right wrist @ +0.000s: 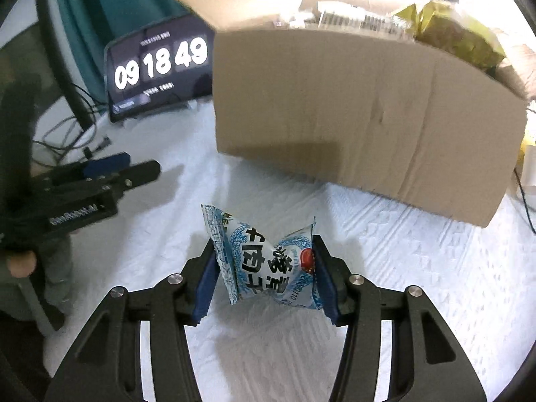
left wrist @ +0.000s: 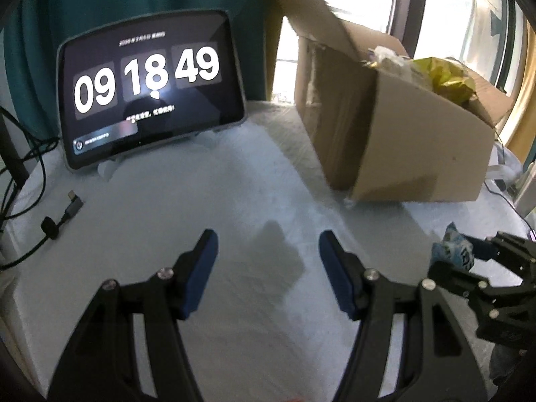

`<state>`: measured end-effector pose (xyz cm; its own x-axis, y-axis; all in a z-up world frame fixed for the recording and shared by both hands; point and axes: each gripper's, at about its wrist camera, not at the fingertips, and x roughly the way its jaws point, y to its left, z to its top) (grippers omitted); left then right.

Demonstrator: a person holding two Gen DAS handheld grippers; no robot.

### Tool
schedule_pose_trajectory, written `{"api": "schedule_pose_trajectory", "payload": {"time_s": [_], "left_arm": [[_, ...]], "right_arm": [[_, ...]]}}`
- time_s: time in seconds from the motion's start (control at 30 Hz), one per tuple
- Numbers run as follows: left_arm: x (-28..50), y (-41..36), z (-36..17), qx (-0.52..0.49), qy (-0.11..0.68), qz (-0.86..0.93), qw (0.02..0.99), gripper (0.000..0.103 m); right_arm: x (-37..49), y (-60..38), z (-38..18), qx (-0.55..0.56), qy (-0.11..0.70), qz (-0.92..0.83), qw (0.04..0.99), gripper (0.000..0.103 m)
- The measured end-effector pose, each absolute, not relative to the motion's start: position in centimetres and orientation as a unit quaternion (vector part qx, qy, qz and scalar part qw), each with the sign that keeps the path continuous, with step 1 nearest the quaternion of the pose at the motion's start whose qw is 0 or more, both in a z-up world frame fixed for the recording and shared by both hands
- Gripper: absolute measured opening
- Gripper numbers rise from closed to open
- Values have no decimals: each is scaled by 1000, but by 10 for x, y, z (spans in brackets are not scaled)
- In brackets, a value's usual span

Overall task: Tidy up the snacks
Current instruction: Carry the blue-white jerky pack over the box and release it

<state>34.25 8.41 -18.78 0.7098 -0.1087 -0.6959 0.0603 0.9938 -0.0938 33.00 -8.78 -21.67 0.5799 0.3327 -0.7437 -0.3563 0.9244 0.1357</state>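
A blue-and-white snack packet (right wrist: 264, 261) is squeezed between the blue pads of my right gripper (right wrist: 263, 268), lifted just off the white cloth; it shows again at the lower right of the left wrist view as the packet (left wrist: 452, 253) in the right gripper (left wrist: 469, 254). Behind it stands an open cardboard box (right wrist: 361, 117), also the box (left wrist: 402, 140), with a yellow-green snack bag (right wrist: 452, 33) and other wrappers poking out of its top. My left gripper (left wrist: 268, 254) hovers over bare cloth, open, with nothing between its fingers.
A tablet showing a clock (left wrist: 150, 90) leans at the back left. A cable with a plug (left wrist: 63, 214) lies at the left edge of the white cloth (left wrist: 234, 184). A window is behind the box. A hand (right wrist: 20, 261) holds the left gripper (right wrist: 110, 174).
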Motion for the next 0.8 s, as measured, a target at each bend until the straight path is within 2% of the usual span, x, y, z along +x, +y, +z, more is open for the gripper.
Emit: {"api": "schedule_pose_trajectory", "payload": {"time_s": [0.47, 0.8], "left_arm": [[326, 29, -127, 4, 333, -22, 943, 64], [346, 3, -94, 19, 303, -12, 953, 64]], "right_arm": [[319, -142, -140, 21, 319, 230, 919, 55], [344, -179, -97, 36, 267, 225, 936, 55]]}}
